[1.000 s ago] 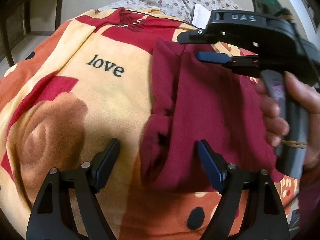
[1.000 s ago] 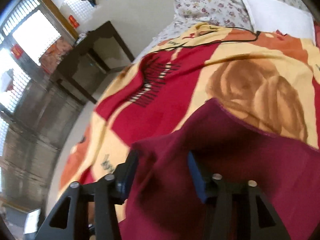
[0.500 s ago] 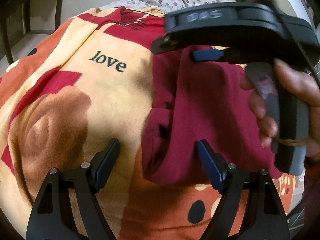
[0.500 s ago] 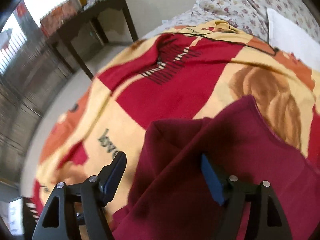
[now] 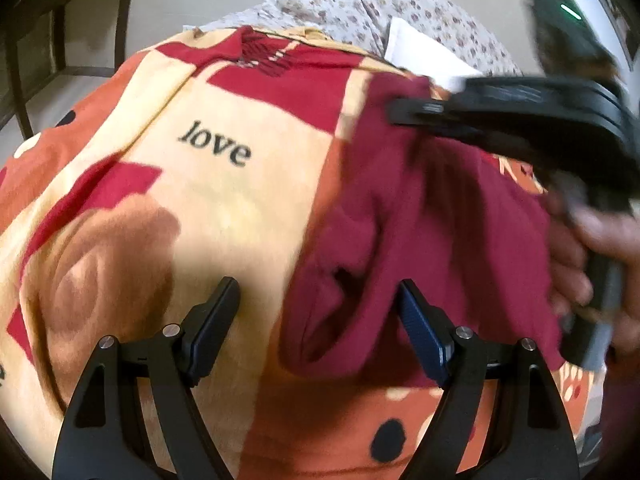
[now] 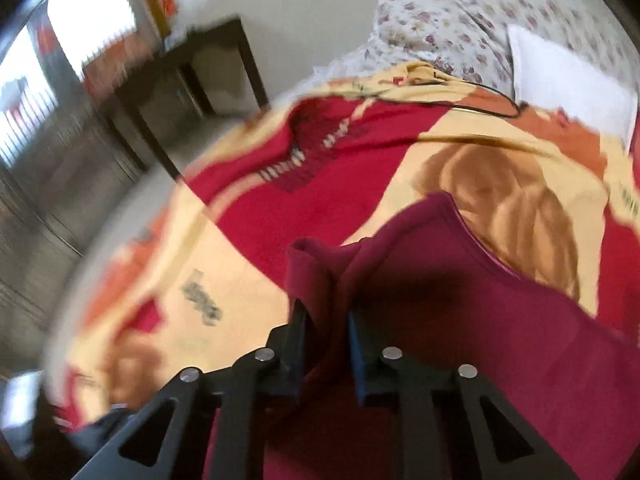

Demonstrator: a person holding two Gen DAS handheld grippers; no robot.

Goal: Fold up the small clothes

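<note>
A small maroon garment lies crumpled on the patterned blanket. My left gripper is open, hovering over the garment's near left edge, holding nothing. My right gripper has its jaws closed on a raised fold of the maroon garment at its far left corner. In the left wrist view the right gripper reaches in from the right, blurred, over the garment's far edge, held by a hand.
The blanket with the word "love" covers a bed. A floral pillow and a white pillow lie at the far end. A dark wooden table stands beside the bed, and a black cable lies on the blanket.
My right gripper has gone from open to closed on the garment's far corner fold and has swung. The left gripper has stayed open in place.
</note>
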